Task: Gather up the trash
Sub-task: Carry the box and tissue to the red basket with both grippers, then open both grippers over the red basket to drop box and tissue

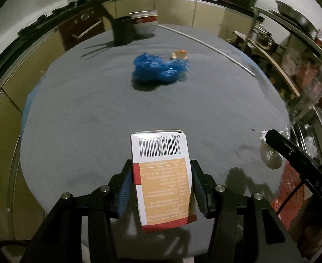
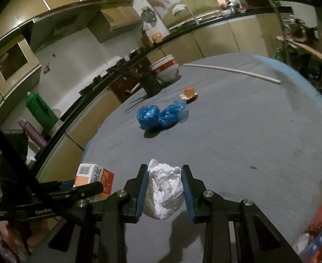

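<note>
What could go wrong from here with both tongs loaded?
1. The white-and-orange cardboard box juts far past the left tongs; it could pivot or slip out.
2. The crumpled white paper wad in the right tongs may compress and drop.
3. The crumpled blue plastic bag remains uncollected.

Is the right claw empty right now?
No, the right claw is clamped on a crumpled white paper wad, its blue pads pressing both sides above the grey tablecloth.
</note>
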Demonstrator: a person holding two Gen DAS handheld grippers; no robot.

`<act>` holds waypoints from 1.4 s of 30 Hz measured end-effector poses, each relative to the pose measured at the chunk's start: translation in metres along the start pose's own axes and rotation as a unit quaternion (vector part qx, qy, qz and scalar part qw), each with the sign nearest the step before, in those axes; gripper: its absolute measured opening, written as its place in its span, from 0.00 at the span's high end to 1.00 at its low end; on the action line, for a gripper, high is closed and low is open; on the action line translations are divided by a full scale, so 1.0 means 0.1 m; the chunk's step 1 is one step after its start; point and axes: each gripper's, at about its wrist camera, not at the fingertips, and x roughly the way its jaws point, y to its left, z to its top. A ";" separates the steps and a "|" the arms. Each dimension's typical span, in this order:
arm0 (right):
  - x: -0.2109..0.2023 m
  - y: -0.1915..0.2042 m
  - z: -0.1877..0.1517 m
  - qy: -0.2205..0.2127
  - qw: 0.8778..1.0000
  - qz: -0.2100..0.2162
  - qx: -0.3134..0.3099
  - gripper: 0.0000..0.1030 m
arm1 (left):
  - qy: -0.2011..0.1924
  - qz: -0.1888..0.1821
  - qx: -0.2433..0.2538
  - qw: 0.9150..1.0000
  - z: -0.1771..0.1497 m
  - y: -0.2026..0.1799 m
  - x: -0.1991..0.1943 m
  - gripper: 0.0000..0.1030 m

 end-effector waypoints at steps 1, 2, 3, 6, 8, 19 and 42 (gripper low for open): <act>-0.08 -0.02 -0.02 -0.003 1.000 -0.003 0.002 0.68 | -0.001 -0.001 0.006 1.000 -0.03 -0.05 -0.02 0.49; -0.16 -0.05 -0.05 -0.006 1.000 -0.006 0.002 0.68 | -0.001 -0.004 0.013 1.000 -0.06 -0.12 -0.04 0.49; -0.23 -0.07 -0.08 -0.009 1.000 -0.010 0.003 0.68 | -0.001 -0.007 0.018 1.000 -0.08 -0.17 -0.06 0.49; -0.48 -0.15 -0.17 -0.021 0.999 -0.023 0.007 0.68 | -0.006 -0.014 0.041 0.999 -0.18 -0.38 -0.14 0.49; -0.65 -0.24 -0.23 -0.029 0.999 -0.031 0.015 0.68 | -0.005 -0.021 0.055 0.998 -0.23 -0.51 -0.18 0.49; -1.48 -0.91 -0.57 -0.065 0.990 -0.099 0.074 0.68 | 0.000 -0.132 0.133 0.982 -0.42 -1.29 -0.30 0.49; -2.11 -2.09 -1.28 -0.064 0.959 -0.158 0.228 0.64 | 0.069 -0.235 0.271 0.931 -0.86 -2.76 0.12 0.45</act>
